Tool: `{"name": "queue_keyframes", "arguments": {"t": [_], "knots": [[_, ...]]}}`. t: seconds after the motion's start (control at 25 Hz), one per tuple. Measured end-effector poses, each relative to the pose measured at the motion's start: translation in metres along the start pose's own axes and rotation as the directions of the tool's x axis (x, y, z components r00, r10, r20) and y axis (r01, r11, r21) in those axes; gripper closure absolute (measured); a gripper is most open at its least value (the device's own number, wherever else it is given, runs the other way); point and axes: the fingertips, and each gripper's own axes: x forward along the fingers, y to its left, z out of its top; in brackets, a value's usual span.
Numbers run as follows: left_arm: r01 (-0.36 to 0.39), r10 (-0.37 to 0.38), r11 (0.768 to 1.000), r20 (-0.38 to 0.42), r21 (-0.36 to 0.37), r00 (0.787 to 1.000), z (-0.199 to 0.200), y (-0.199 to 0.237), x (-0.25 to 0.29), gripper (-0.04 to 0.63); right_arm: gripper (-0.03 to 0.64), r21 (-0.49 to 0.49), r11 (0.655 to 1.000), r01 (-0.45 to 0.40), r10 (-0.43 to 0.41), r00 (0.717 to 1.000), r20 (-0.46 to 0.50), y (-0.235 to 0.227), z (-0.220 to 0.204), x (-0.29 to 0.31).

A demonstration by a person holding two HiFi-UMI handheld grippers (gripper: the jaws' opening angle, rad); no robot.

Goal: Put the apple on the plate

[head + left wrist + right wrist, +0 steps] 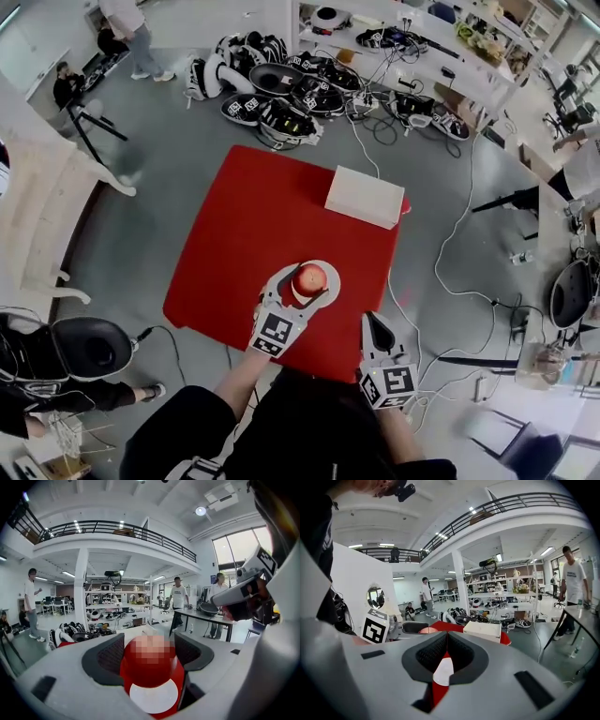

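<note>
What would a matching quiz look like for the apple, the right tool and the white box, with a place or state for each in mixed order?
Things:
1. apple
2. right tool
3. white box

Places or states:
A. jaws together, nothing held
B. on the far right corner of the red table
C. gripped by the left tool

Pairs: 1-C, 2-A, 3-B

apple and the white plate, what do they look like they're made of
Apple: glossy red skin with a bright highlight in the head view; real fruit or plastic, the look leaves it open.
Plate: plain white, smooth rim; likely ceramic or plastic, cannot tell which.
</note>
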Motion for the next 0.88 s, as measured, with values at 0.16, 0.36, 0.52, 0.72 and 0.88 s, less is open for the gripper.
{"name": "queue_keyframes", "arguments": {"t": [0.16,0.36,0.52,0.72,0.88], "knots": [[0.003,-0.003,1.0,-0.015,0.02,1.0,-0.022,0.009,0.017,0.262,0.606,-0.003,1.0,0.021,-0.021,1.0,-0.021,-0.003,-0.003,0.004],[0.002,-0.001,1.0,-0.031,0.016,1.0,-0.059,0.014,0.034,0.262,0.606,-0.002,0.999,0.05,-0.05,0.997,-0.063,-0.012,-0.011,0.003],[0.019,-0.018,1.0,-0.076,0.011,0.997,-0.102,0.01,0.054,0.262,0.606,0.006,0.997,0.074,-0.073,0.992,-0.104,-0.02,-0.02,0.0],[0.047,-0.047,0.999,-0.099,-0.008,0.994,-0.138,0.004,0.074,0.262,0.606,0.013,0.994,0.106,-0.103,0.983,-0.149,-0.029,-0.03,0.0],[0.057,-0.06,0.998,-0.106,-0.027,0.993,-0.156,-0.003,0.087,0.262,0.606,0.02,0.991,0.134,-0.128,0.976,-0.176,-0.038,-0.035,-0.003]]}}
